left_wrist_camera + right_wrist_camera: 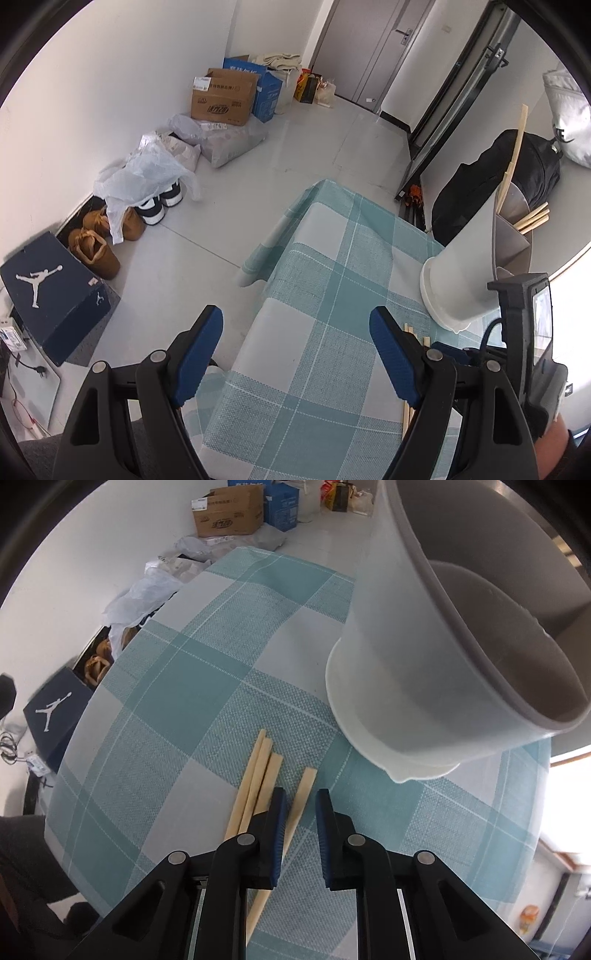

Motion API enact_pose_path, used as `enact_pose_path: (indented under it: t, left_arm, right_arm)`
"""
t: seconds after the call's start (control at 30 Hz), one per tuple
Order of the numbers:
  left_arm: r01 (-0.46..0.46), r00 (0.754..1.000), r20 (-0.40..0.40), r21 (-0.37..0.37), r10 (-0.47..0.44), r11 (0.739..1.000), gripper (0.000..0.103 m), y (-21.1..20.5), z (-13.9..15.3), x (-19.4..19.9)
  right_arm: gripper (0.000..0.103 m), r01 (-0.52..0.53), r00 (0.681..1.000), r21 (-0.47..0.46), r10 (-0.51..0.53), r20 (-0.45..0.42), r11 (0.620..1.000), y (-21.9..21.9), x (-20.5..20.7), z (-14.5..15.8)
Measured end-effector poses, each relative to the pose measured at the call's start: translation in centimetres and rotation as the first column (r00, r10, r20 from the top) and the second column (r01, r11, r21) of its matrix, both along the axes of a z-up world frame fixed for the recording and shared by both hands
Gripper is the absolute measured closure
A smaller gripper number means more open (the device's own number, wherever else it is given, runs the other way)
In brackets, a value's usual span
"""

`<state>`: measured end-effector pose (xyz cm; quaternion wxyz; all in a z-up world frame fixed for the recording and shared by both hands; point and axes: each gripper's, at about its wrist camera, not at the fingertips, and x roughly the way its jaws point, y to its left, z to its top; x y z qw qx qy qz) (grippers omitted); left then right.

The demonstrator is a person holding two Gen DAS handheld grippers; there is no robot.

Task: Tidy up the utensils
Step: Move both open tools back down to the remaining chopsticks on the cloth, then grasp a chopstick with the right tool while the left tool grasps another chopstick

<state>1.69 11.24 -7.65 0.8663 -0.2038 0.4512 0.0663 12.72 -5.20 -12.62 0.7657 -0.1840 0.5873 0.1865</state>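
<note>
My left gripper [295, 354] is black moulded plastic with triangular cut-outs in its arms, round silver pivot pins at the joints and ribbed blue pads [199, 354] on the inner faces of the fingers. My right gripper [301, 834] is built the same: black frame, silver pins, blue pads [279, 834].
</note>
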Motion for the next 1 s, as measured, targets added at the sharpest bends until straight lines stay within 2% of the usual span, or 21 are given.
enact_pose_path:
  t: [0.1,0.17,0.3,0.4,0.47,0.6,0.7,0.77,0.87,0.93,1.0]
  left_arm:
    - [-0.005,1.0,-0.01,-0.016,0.005,1.0,0.025,0.2,-0.2,0.1]
    - [-0.005,1.0,-0.017,-0.022,0.005,1.0,0.025,0.4,-0.4,0.1]
    - [0.013,0.999,-0.042,-0.019,-0.013,1.0,0.025,0.2,-0.9,0.3]
    - [0.042,0.996,-0.073,-0.035,-0.045,0.998,0.025,-0.4,-1.5,0.5]
    - [0.076,0.991,-0.105,-0.05,-0.081,0.996,0.025,-1.4,-2.1,0.8]
    - [0.161,0.975,-0.146,-0.051,-0.167,0.986,0.025,-3.8,-2.7,1.2]
    - [0.217,0.959,-0.173,-0.056,-0.224,0.975,0.025,-5.7,-3.1,1.4]
    - [0.25,0.948,-0.195,-0.032,-0.251,0.968,0.025,-7.1,-3.4,1.6]
    - [0.288,0.932,-0.232,0.01,-0.278,0.958,0.025,-8.3,-3.9,1.7]
    - [0.299,0.925,-0.257,0.04,-0.28,0.953,0.025,-9.0,-4.4,1.7]
    - [0.294,0.925,-0.269,0.054,-0.27,0.954,0.025,-9.2,-4.7,1.7]
  right_arm:
    - [0.089,0.014,1.0,0.012,-0.014,0.006,1.0,0.1,0.3,-0.1]
    - [0.096,0.024,1.0,0.036,-0.024,0.005,0.999,0.3,0.3,-0.2]
    - [0.097,0.033,0.999,0.08,-0.035,0.019,0.996,-0.4,0.0,0.2]
    - [0.097,0.048,0.997,0.164,-0.057,0.05,0.985,-1.5,-0.3,1.6]
    - [0.097,0.07,0.994,0.26,-0.091,0.068,0.963,-2.9,-0.7,3.0]
    - [0.097,0.132,0.98,0.442,-0.183,0.076,0.887,-6.8,-1.5,5.6]
    - [0.097,0.21,0.961,0.578,-0.274,0.025,0.788,-10.7,-1.8,6.5]
    - [0.097,0.28,0.941,0.654,-0.336,-0.041,0.703,-13.3,-1.8,6.3]
    - [0.097,0.367,0.91,0.713,-0.39,-0.141,0.598,-16.7,-1.8,5.4]
    - [0.097,0.392,0.899,0.734,-0.399,-0.179,0.554,-18.4,-2.0,4.7]
    - [0.097,0.403,0.894,0.746,-0.405,-0.195,0.53,-19.8,-2.2,4.5]
